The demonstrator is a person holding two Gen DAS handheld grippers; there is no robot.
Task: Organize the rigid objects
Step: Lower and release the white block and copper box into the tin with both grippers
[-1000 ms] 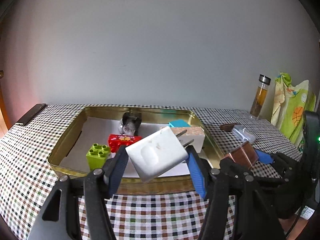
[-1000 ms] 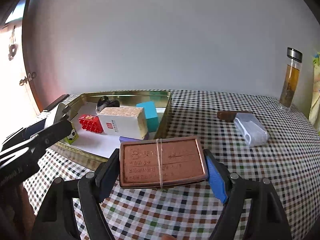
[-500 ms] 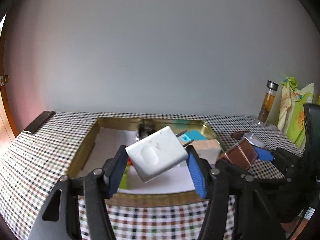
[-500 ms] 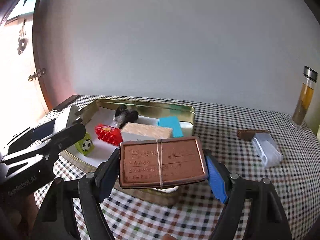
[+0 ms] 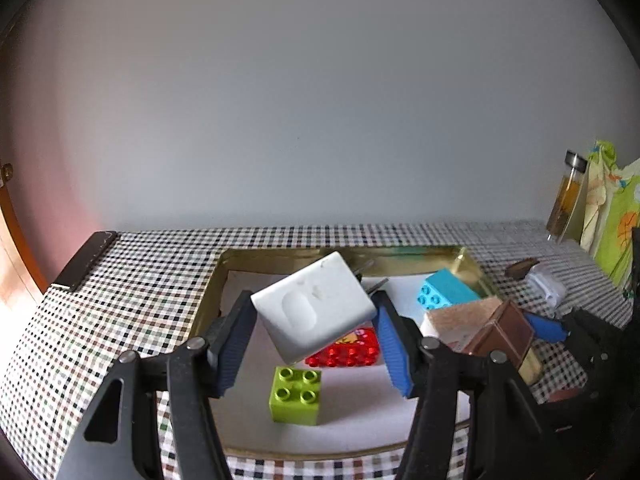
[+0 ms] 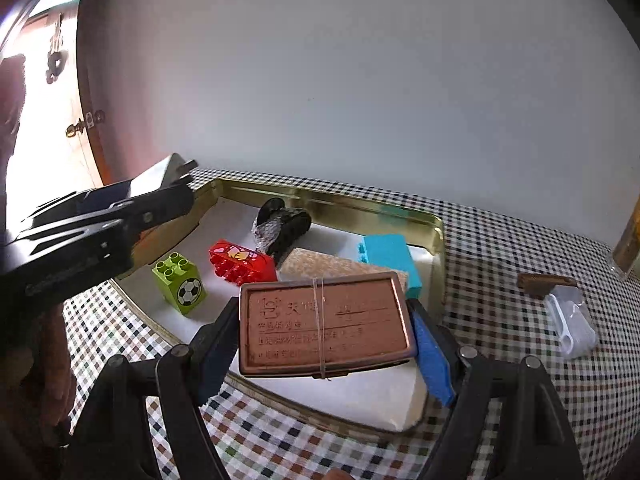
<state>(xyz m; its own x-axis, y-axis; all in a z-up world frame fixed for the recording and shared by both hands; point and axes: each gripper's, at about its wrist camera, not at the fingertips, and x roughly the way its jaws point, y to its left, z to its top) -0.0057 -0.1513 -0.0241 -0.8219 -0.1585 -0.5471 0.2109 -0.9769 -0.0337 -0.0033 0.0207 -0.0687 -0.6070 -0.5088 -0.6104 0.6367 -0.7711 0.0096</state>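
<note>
My left gripper (image 5: 316, 340) is shut on a white plug adapter (image 5: 314, 306), held tilted above the gold tray (image 5: 304, 256). My right gripper (image 6: 324, 348) is shut on a brown flat tin with a rubber band (image 6: 322, 324), held over the tray's near right part (image 6: 436, 236). In the tray lie a green brick (image 5: 296, 394) (image 6: 178, 282), a red brick (image 5: 348, 354) (image 6: 240, 262), a blue brick (image 5: 448, 292) (image 6: 390, 256), a cork-topped box (image 6: 320, 266) and a dark clip-like object (image 6: 282, 228). The right gripper with the tin (image 5: 506, 330) shows at right in the left wrist view.
The table has a checkered cloth (image 6: 500, 248). A small brown piece (image 6: 544, 282) and a clear packet with white parts (image 6: 572, 326) lie to the right of the tray. A glass bottle (image 5: 568, 196) and a green bag (image 5: 616, 220) stand at far right. A dark bar (image 5: 84, 260) lies at the table's left edge.
Both grippers have moved forward and up over the tray with their loads still held. The tray contents now lie below and between the fingers.
</note>
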